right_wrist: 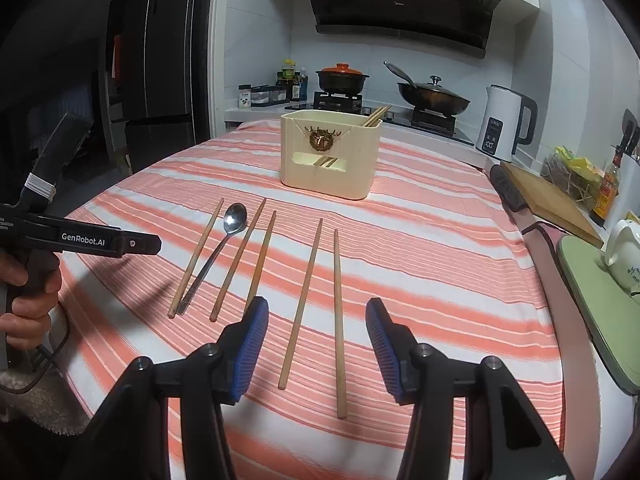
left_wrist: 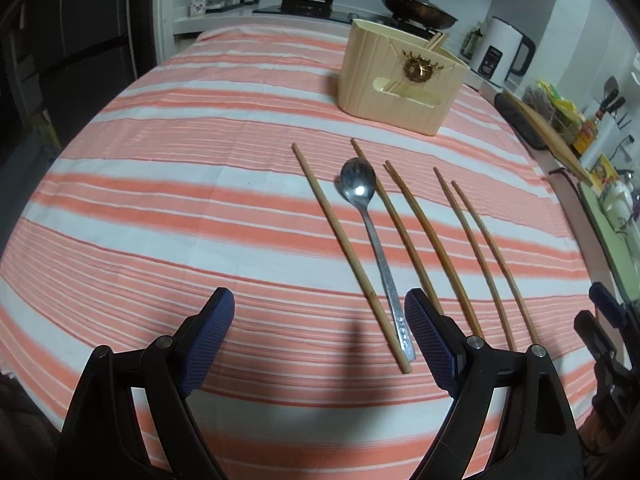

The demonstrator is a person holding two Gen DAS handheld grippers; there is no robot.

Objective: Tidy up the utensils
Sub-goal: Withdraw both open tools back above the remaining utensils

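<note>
The step in hand is judged to be the approach to a first pick; nothing is being carried, and most utensils are lying loose on the striped counter (right_wrist: 420,240).

Left to right in the right wrist view: a hand (right_wrist: 28,296) at 9 o'clock is holding the left gripper (left_wrist: 320,320), whose fingers are standing wide apart and gripping nothing; in its own view they are hovering beside the near ends of the leftmost chopstick (left_wrist: 344,248) and the spoon (left_wrist: 370,236), which are lying just beside its right-hand finger.

At centre, two more chopsticks (right_wrist: 248,260) are lying side by side; toward 12 o'clock the cream holder (right_wrist: 330,156) is standing, already containing a few chopsticks at its right end.

At 6 o'clock the right gripper (right_wrist: 316,340) is hanging with its fingers partly apart and empty, framing the near ends of the rightmost pair (right_wrist: 320,300).

The next move is judged to call for lowering, closing on that pair, then carrying it to the holder's open top.
</note>
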